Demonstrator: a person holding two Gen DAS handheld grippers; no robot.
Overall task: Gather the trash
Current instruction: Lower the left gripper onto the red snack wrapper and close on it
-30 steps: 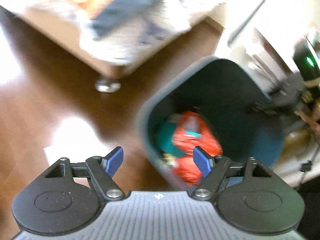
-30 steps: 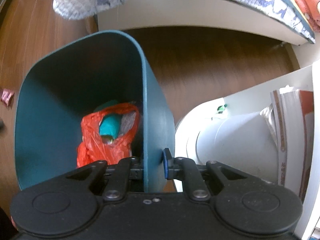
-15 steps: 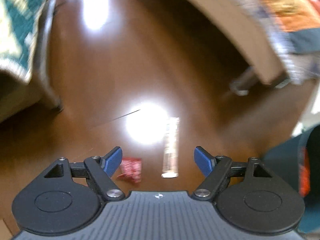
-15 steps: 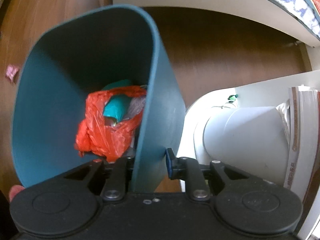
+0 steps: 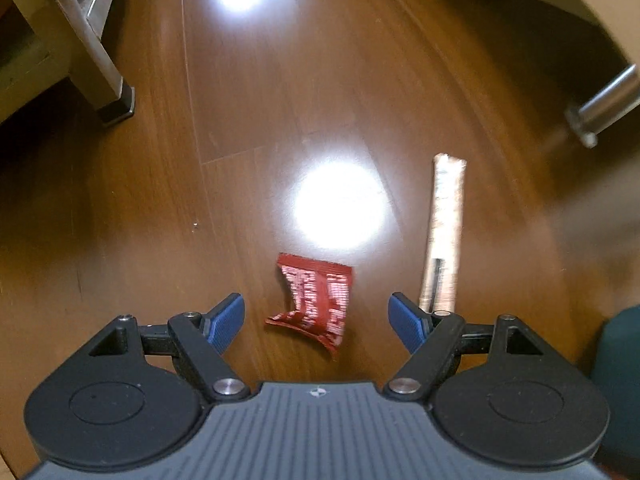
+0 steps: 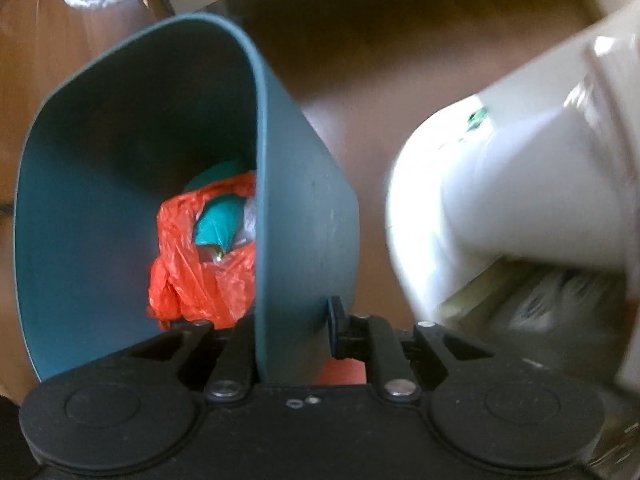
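Your left gripper (image 5: 316, 320) has swung away from the teal bin (image 6: 136, 184) and now looks down at the wooden floor (image 5: 140, 208), its blue fingers (image 5: 224, 316) spread wide and holding nothing. A crumpled red wrapper (image 5: 314, 300), seen at the left finger half a second ago, now lies centred between the two fingers, just ahead of them; a long pale stick wrapper (image 5: 444, 232) lies on the floor just to its right. Your right gripper (image 6: 294, 326) still pinches the right wall of the bin, which already holds an orange plastic bag (image 6: 200, 256). The left gripper thus appears lined up for the red wrapper; the next step is likely descent and closure.
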